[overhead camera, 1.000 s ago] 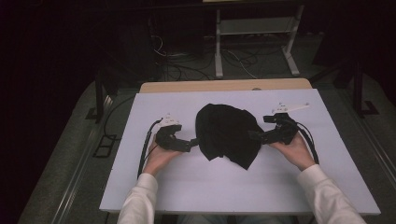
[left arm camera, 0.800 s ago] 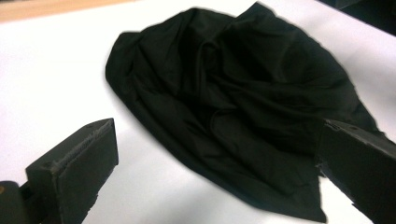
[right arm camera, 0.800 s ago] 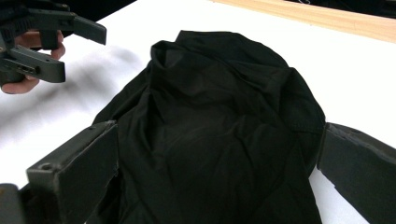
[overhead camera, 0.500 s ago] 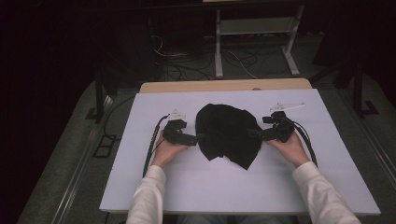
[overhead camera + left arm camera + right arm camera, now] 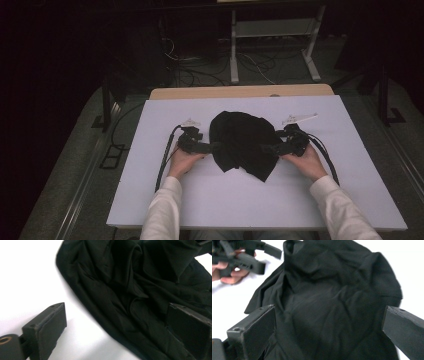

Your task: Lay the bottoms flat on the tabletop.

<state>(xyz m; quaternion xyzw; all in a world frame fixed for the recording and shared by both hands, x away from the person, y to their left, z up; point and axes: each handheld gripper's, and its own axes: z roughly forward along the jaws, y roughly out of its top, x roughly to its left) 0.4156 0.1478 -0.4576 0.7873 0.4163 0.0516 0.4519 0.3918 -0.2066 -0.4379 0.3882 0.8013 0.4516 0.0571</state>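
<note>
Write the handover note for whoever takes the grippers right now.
Left gripper: open, jaws astride the left edge of the black cloth, nothing clamped.
Right gripper: open, jaws wide over the cloth's right side.
Cloth: crumpled heap mid-way across the white table.
Done: both grippers placed at the cloth.
Left: close on it; nothing gripped, lifted or spread yet.

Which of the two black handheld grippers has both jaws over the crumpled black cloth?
The right gripper: both its jaws stand over the crumpled black cloth. The left gripper straddles the cloth's edge, one jaw over the bare white table.
</note>
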